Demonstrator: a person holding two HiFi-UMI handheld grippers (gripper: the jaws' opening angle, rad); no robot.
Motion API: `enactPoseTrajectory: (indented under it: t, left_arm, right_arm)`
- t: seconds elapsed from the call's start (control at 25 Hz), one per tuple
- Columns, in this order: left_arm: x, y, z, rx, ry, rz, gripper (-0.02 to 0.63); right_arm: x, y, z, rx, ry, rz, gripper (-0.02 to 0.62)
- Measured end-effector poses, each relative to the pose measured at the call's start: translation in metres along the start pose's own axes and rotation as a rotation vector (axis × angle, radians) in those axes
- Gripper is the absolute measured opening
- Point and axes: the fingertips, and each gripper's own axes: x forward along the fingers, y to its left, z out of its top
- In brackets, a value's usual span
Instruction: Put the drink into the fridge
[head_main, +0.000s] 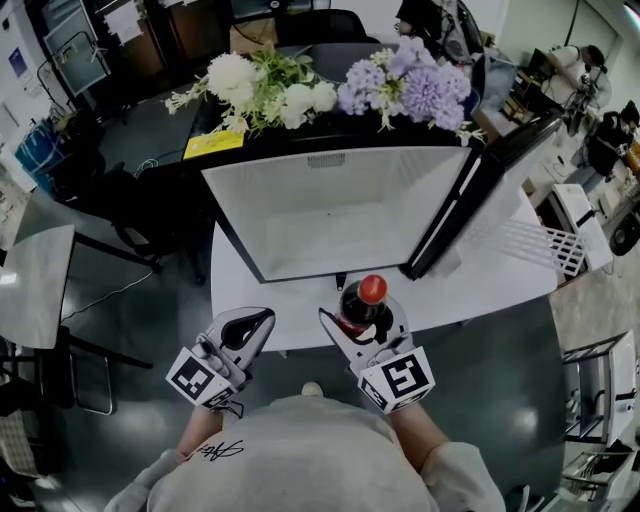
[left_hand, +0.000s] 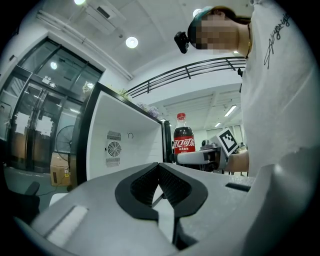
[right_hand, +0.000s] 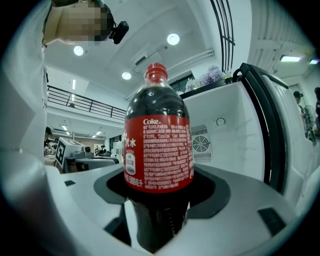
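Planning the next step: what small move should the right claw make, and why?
Probably ease the cola bottle forward into the fridge: the right claw grips it upright, and the door stands open.

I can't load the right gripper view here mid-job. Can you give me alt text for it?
The right tongs grip an upright cola bottle with a red cap and label, which fills the centre. Behind it to the right stands the white fridge with its door open.
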Motion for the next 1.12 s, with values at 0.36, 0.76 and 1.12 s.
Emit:
enactPoseTrajectory:
  t: [0.36, 0.76, 1.12]
  left_arm:
    - [-0.005, 0.010, -0.007, 0.005, 0.014, -0.026, 0.005]
    - [-0.007, 0.021, -0.010, 0.010, 0.023, -0.034, 0.005]
    - [-0.009, 0.014, -0.006, 0.013, 0.029, 0.054, 0.005]
  right_arm:
    - [0.020, -0.010, -0.013, -0.010, 0.001, -0.037, 0.304]
    - [0.040, -0.026, -0.026, -0.030, -0.016, -0.071, 0.304]
    - [0.054, -0.042, -0.048, -0.085, 0.008, -0.029, 0.304]
